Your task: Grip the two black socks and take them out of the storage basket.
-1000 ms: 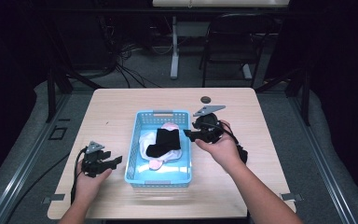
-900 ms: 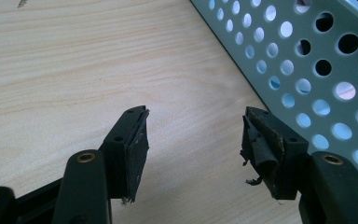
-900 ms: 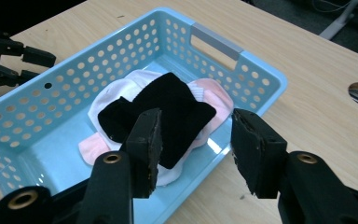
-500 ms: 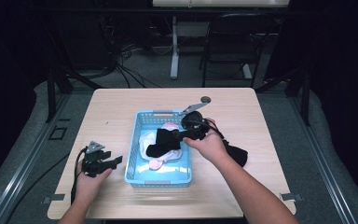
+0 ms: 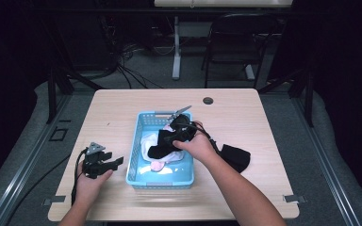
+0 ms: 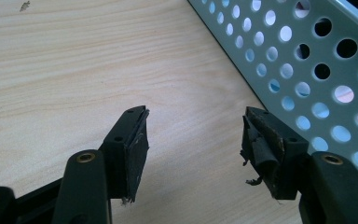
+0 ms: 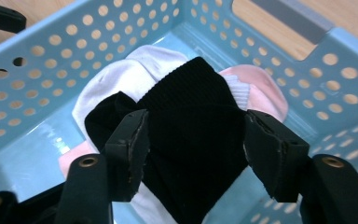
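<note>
With our right gripper [image 7: 193,154] spread wide over the black sock [image 7: 191,121] in the basket [image 5: 136,141], having just opened, we should probably sink lower before pinching, while the left gripper [image 6: 193,149] idles open on the table [image 6: 51,70].

A black ribbed sock [image 7: 191,121] lies crumpled in the pale blue perforated basket [image 5: 136,155] on top of white and pink socks [image 7: 121,79] (another black sock [image 5: 235,157] sits on the table just right of the basket).
</note>
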The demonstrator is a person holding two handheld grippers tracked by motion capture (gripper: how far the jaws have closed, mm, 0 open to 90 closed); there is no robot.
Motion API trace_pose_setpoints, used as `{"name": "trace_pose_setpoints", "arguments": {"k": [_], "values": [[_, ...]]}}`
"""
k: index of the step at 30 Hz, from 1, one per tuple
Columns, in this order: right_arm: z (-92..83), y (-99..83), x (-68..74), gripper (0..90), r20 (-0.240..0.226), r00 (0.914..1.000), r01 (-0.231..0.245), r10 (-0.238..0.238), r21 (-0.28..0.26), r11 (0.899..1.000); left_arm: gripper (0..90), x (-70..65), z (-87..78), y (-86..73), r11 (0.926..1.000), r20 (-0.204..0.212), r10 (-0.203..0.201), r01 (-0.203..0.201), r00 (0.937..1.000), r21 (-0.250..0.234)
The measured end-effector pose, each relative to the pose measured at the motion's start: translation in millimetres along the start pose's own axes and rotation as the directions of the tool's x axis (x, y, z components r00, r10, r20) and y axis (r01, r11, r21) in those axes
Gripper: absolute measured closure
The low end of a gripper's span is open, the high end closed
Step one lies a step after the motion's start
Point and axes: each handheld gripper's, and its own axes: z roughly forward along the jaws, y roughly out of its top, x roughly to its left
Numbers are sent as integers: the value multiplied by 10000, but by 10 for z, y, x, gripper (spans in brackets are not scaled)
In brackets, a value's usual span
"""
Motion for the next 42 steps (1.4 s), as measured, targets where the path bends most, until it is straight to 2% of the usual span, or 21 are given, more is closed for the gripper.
{"name": "trace_pose_setpoints", "arguments": {"k": [5,9,11,12,13,14,19,23,29,32,33,34,42], "values": [[158,7,-5,328,47,10000,-33,31,431,9991,408,6,-5,1,10000,15,15,-15,10000,-22],[229,23,10,322,63,10000,52,-58,803,9968,407,9,-8,4,10000,10,13,-13,10000,-38],[262,35,20,322,62,9998,-167,162,872,9960,407,8,-9,4,10000,20,1,-1,10000,-62],[265,43,11,322,89,9999,-64,54,1055,9944,408,8,-10,5,10000,21,12,-11,10000,-71],[287,47,14,334,95,9998,-187,177,1100,9938,408,9,-11,5,10000,25,14,-14,10000,-78],[306,44,16,350,84,9995,-327,320,1115,9932,408,10,-12,5,10000,21,12,-12,10000,-89],[351,30,12,560,-250,9991,-306,356,1768,9838,408,13,-13,4,10000,21,17,-17,10000,-95],[336,25,12,685,-340,9989,-248,317,1867,9821,407,14,-12,5,10000,16,16,-16,10000,-95],[263,31,-3,741,-446,9988,-121,203,1768,9842,408,13,-12,5,10000,1,20,-20,10000,-95],[203,40,16,743,-497,9984,-181,257,1489,9887,407,14,-12,4,10000,-6,15,-15,10000,-95],[170,52,15,745,-510,9986,-66,142,1474,9890,407,14,-12,4,10000,-7,18,-18,10000,-98],[148,55,28,745,-539,9983,-160,229,1255,9920,408,14,-11,4,10000,-9,21,-21,10000,-96],[-115,146,29,730,-477,9988,114,-84,625,9980,407,11,-7,4,10000,-16,12,-13,10000,-70]]}}
